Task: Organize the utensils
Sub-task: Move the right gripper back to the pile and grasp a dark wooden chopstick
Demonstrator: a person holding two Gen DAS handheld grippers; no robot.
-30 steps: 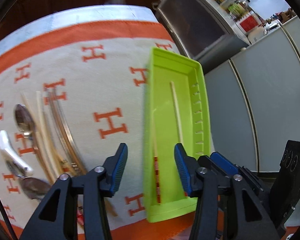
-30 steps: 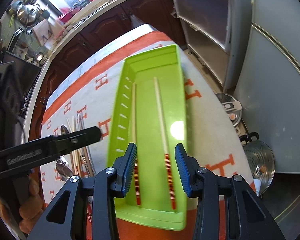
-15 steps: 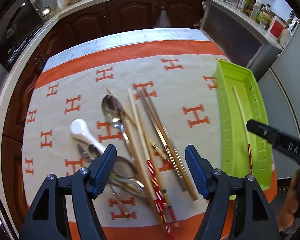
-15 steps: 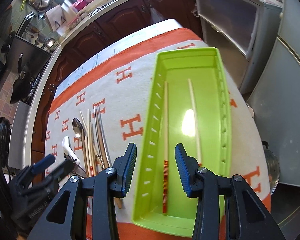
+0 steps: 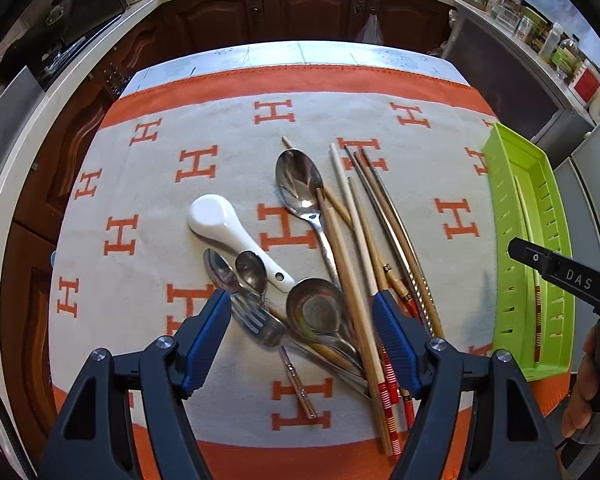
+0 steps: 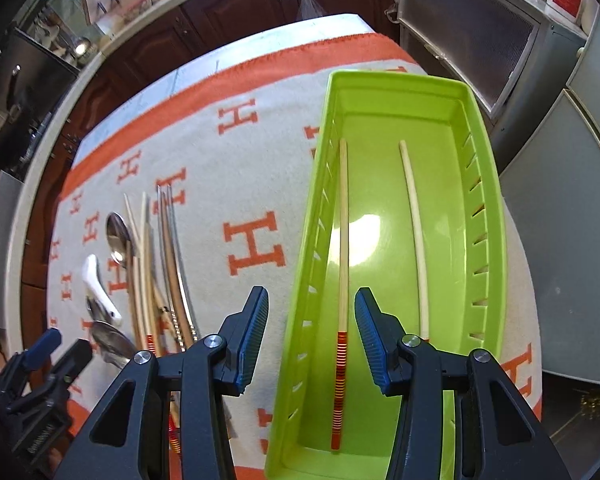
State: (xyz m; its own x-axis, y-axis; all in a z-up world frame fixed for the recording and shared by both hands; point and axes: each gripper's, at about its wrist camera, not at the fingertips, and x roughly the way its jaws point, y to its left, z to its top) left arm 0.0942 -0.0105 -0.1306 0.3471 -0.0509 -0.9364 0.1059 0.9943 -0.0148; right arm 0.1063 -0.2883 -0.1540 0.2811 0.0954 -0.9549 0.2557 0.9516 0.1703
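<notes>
While the left gripper [image 5: 302, 316] hangs released above the heap of metal spoons and wooden chopsticks [image 5: 340, 264] at frame centre, we note the right gripper [image 6: 311, 330] widening, empty, over the lime-green plastic tray [image 6: 488, 208].

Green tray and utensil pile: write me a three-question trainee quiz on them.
1. True or false: the lime-green plastic slotted tray holds two chopsticks.
2. The white ceramic soup spoon lies: A in the tray; B on the orange-and-cream patterned cloth; C between the jaws of a hand-held gripper.
3. Fill in: the left hand-held gripper hangs above the ____ of loose utensils.

Key: 1 true; 2 B; 3 pile.
</notes>
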